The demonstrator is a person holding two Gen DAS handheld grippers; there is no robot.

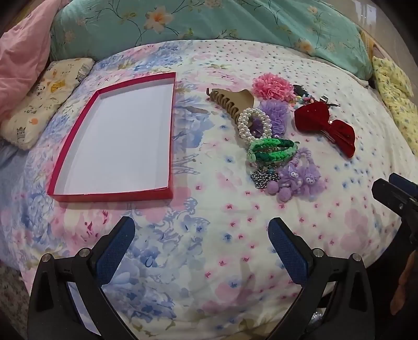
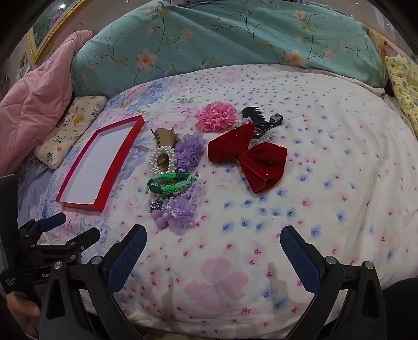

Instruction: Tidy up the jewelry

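Observation:
A shallow red box (image 1: 65, 193) with a white inside lies on the floral bedspread, left of a pile of hair accessories; it also shows in the right wrist view (image 2: 78, 205). The pile holds a pearl bracelet (image 1: 254, 125), a green braided band (image 1: 271, 151), purple scrunchies (image 1: 300, 177), a tan claw clip (image 1: 232, 98), a pink flower (image 1: 271, 86) and a red bow (image 2: 248, 157). My left gripper (image 1: 201, 230) is open and empty, near the bed's front edge. My right gripper (image 2: 213, 239) is open and empty, just in front of the purple scrunchies (image 2: 175, 213).
A teal floral pillow (image 1: 209, 23) and a pink quilt (image 1: 21, 52) bound the back. A small cartoon-print pillow (image 1: 44, 96) lies left of the box. A black comb (image 2: 254, 116) sits behind the bow. Yellow bedding (image 1: 397, 99) lies at right.

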